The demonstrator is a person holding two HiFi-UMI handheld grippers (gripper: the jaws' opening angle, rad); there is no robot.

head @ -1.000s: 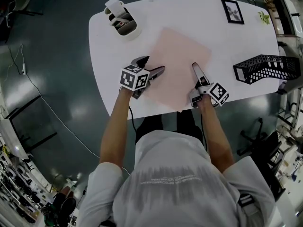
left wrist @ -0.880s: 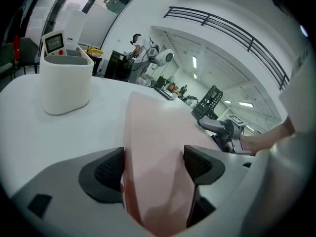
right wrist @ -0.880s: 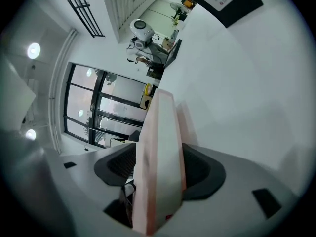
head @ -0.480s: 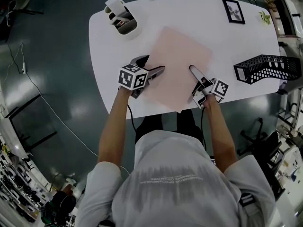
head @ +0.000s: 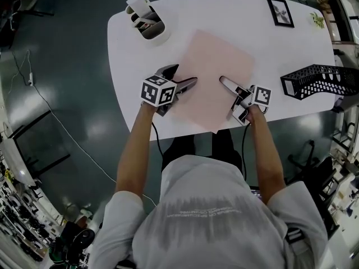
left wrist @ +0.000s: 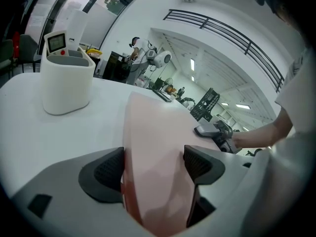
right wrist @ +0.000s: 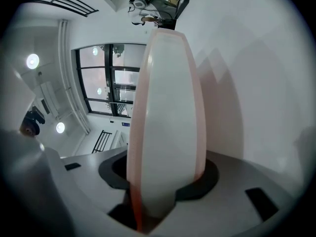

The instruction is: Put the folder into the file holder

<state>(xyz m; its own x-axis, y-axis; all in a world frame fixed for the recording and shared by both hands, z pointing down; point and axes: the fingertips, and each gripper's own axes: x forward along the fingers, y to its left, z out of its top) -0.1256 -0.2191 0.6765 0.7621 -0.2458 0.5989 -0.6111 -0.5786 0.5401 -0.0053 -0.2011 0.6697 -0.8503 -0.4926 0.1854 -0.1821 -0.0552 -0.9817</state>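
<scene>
Left gripper (head: 182,76): my jaws clamp the pink folder's (head: 213,58) left edge. Folder sits mid-table (head: 134,49). Right gripper (head: 225,83): my jaws have just been closing, now pinching its right edge. Black file holder (head: 314,82) well apart, far right.

We cannot read the contents of the caddy (head: 147,24) or the print in the frame (head: 280,11): too small. Folder (right wrist: 165,117) hides most of the right gripper's (head: 224,82) jaws.

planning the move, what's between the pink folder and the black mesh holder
Bare white table only, seen in the head view; the folder and file holder stand apart.
</scene>
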